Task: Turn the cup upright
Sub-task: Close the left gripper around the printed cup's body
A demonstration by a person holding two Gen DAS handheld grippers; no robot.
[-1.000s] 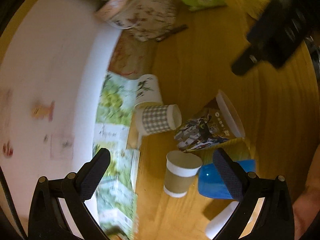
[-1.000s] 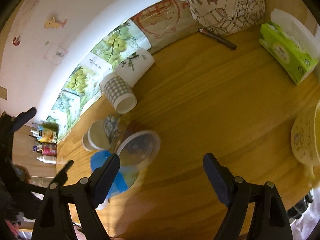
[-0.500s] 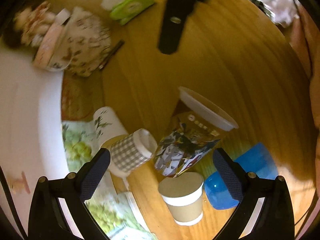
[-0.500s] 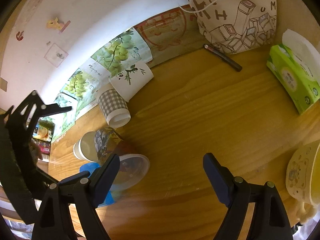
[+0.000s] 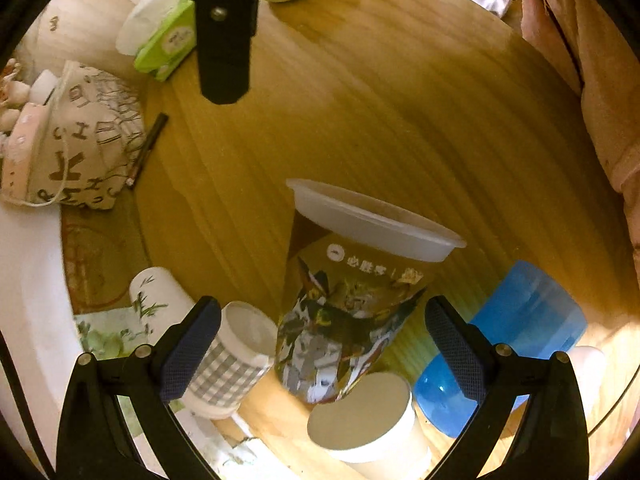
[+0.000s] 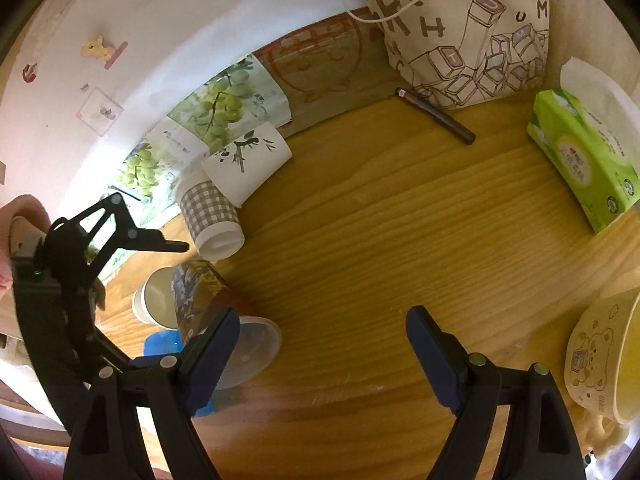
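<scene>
A tall clear plastic cup with a printed sleeve [image 5: 344,312] lies on its side on the wooden table, its wide rim pointing away; it also shows in the right wrist view [image 6: 200,296]. My left gripper [image 5: 320,344] is open, with the cup's narrow end between its fingers and not touching them. My right gripper [image 6: 320,360] is open and empty over bare table to the right of the cup. Its finger shows at the top of the left wrist view [image 5: 224,32].
A checked cup [image 5: 228,360] and a bamboo-print cup [image 5: 156,300] lie on their sides at the left. A brown paper cup [image 5: 368,432] and a blue cup [image 5: 516,332] sit close by. A printed bag [image 6: 460,32], pen [image 6: 436,116], tissue pack [image 6: 584,152] and yellow mug [image 6: 604,356] stand farther off.
My left gripper has swung round and come in low, so the printed cup now lies between its fingers. My right gripper has drifted a little and stays open.
</scene>
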